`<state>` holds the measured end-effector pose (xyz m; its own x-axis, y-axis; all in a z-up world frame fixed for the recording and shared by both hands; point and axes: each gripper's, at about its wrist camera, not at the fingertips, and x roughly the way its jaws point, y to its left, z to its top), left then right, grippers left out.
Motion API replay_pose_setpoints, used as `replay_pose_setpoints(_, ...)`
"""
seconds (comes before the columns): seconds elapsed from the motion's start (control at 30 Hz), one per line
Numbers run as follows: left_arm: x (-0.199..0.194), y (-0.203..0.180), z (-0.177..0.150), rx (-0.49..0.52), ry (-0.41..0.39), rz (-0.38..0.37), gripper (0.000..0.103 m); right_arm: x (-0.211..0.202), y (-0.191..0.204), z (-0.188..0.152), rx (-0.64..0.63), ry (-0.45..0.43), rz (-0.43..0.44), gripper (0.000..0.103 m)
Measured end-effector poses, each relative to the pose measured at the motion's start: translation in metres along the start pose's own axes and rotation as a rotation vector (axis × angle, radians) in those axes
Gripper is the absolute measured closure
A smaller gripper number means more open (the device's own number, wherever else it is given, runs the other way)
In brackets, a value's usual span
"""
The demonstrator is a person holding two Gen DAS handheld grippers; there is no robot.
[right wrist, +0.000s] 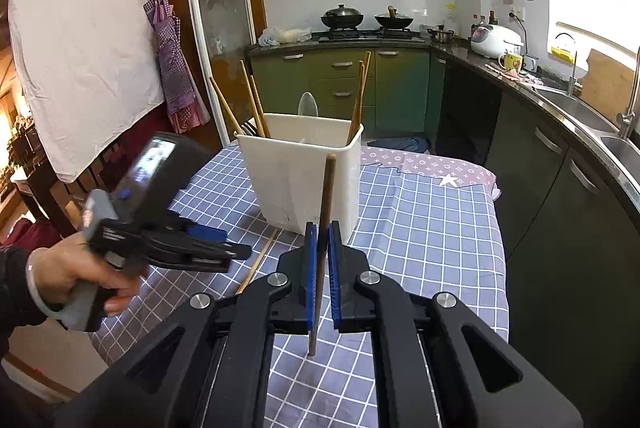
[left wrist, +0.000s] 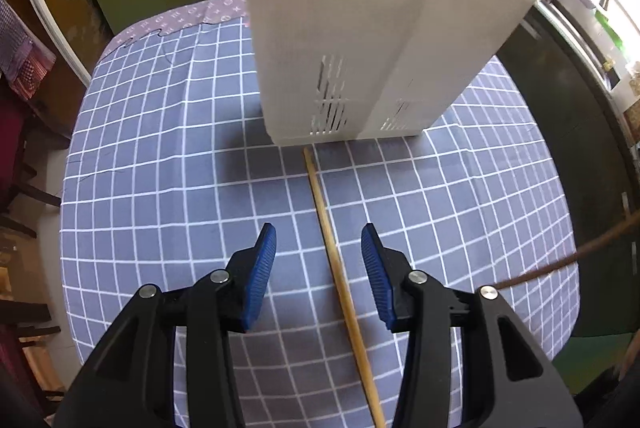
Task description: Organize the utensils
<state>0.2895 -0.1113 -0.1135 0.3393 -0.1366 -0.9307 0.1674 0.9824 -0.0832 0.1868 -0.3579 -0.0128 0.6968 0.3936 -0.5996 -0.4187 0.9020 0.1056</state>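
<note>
1. My right gripper point(right wrist: 322, 228) is clenched on a dark chopstick point(right wrist: 325, 228), held upright before the white holder point(right wrist: 296, 180).
2. The holder on the checked tablecloth point(left wrist: 160, 148) contains several chopsticks point(right wrist: 252, 104) and a spoon point(right wrist: 309, 105).
3. My left gripper point(left wrist: 318, 232) is released above a pale chopstick point(left wrist: 328, 228) lying on the cloth.

Both grippers are black plastic linkages with round silver pivot bolts and ribbed blue pads: the left gripper point(left wrist: 319, 240) and the right gripper point(right wrist: 323, 228) match. The left hand point(right wrist: 76, 278) shows bare skin, a dark sleeve and a pale cuff band around a grey handle.
</note>
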Motion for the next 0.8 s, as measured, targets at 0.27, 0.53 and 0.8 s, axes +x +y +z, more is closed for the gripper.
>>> replay_pose_setpoints(0.27,0.028,-0.006,0.015,-0.030,0.057,0.053,0.074,0.002,-0.002,-0.004,0.009,0.000,0.010,0.096)
replay_pose_setpoints(0.53,0.052,-0.017,0.019,-0.044,0.084,0.073,0.088,0.004,-0.004,-0.005,0.011,0.006,0.021,0.096)
replay_pose_setpoints(0.8,0.055,-0.019,0.016,-0.047,0.079,0.076,0.096,0.005,-0.006,-0.007,0.016,0.014,0.017,0.096)
